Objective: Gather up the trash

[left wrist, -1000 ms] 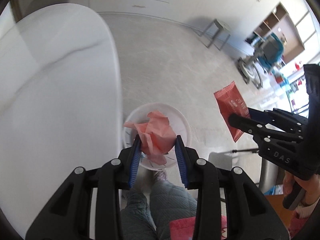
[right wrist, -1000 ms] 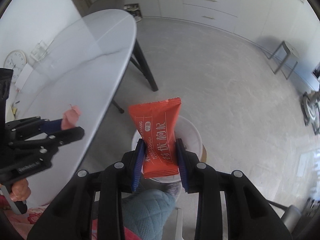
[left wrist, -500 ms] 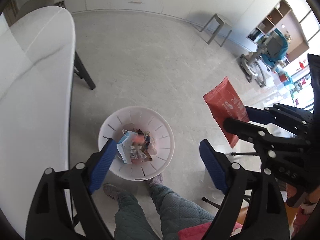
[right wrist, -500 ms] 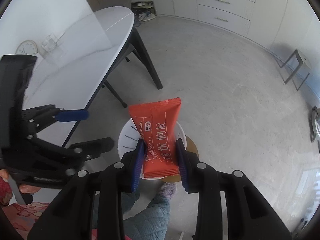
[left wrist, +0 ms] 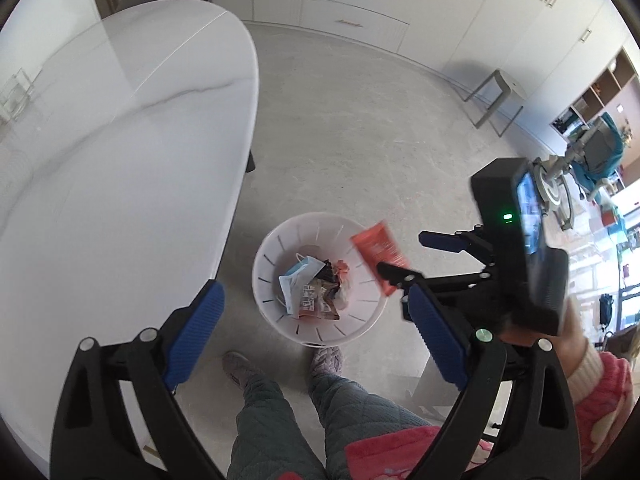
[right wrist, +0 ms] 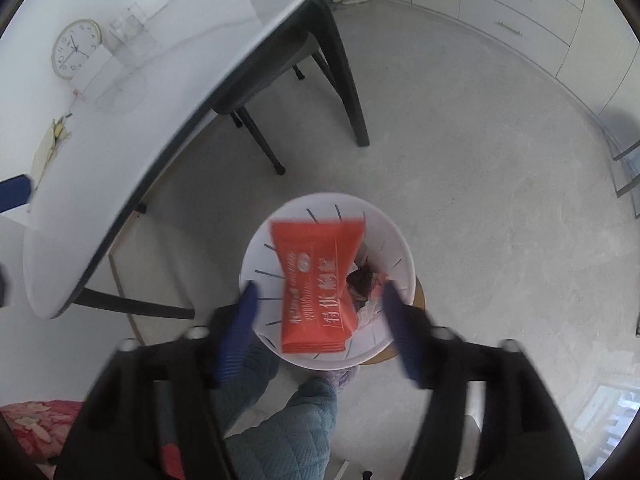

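The right gripper [right wrist: 318,330] has just opened wide and holds nothing. The red snack wrapper [right wrist: 316,284] is loose over the white bin [right wrist: 404,256]. It looks light, thin and slippery. The left gripper [left wrist: 316,312], just opened wide, is empty too.

— How does the left gripper [left wrist: 316,312], the black one with ribbed blue pads, stand?

— Pointing steeply down, its jaws spread wide after just opening further, with nothing between the pads.

— And the right gripper [right wrist: 318,330], of the same black frame and blue pads?

— Also aimed steeply down, blurred. Its jaws have just been opening; the pads stand clear on both sides of what lies between them, pressing on nothing.

— Is the person visible?

— A hand [left wrist: 568,344] in a pink patterned sleeve grips the right gripper's handle, and legs in grey-green quilted trousers stand below.
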A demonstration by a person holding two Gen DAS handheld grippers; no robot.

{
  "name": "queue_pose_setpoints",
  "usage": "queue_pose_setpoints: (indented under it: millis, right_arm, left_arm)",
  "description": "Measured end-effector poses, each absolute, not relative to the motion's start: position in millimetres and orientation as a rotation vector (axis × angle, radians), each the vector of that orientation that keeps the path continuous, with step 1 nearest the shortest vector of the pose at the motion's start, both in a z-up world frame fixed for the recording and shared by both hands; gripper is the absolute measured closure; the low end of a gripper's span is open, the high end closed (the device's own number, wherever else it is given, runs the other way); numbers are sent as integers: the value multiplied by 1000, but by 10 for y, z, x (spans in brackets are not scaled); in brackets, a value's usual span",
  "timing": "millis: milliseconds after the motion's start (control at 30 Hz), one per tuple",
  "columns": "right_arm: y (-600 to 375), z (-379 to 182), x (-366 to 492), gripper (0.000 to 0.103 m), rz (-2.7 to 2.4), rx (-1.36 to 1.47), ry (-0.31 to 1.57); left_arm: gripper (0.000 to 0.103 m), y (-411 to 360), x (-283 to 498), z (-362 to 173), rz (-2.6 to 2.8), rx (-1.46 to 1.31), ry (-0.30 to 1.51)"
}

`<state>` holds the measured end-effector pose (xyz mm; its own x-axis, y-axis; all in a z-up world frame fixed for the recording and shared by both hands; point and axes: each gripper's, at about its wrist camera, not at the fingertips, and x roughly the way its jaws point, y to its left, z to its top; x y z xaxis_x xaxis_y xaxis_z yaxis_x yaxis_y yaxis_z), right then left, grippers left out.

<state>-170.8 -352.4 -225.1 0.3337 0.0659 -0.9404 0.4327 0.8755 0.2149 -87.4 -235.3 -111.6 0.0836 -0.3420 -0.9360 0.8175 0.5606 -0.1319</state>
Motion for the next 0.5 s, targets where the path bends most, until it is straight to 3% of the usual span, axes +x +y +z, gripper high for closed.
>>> queue_pose_setpoints:
  millis: [133, 200, 500]
  right_arm:
    - [-3572, -2192, -1728, 19, -304, 495, 1225]
    - [-3620, -2037, -1793, 13, -337, 512, 1190]
    - [-3744, -794, -1912, 2, -485, 453, 1021]
  left_arm:
    - [14, -2331, -835, -1074, -895, 491, 1198]
    - [13, -2316, -832, -1053, -891, 497, 1188]
    - [12, -2300, -793, -631, -897, 453, 1100]
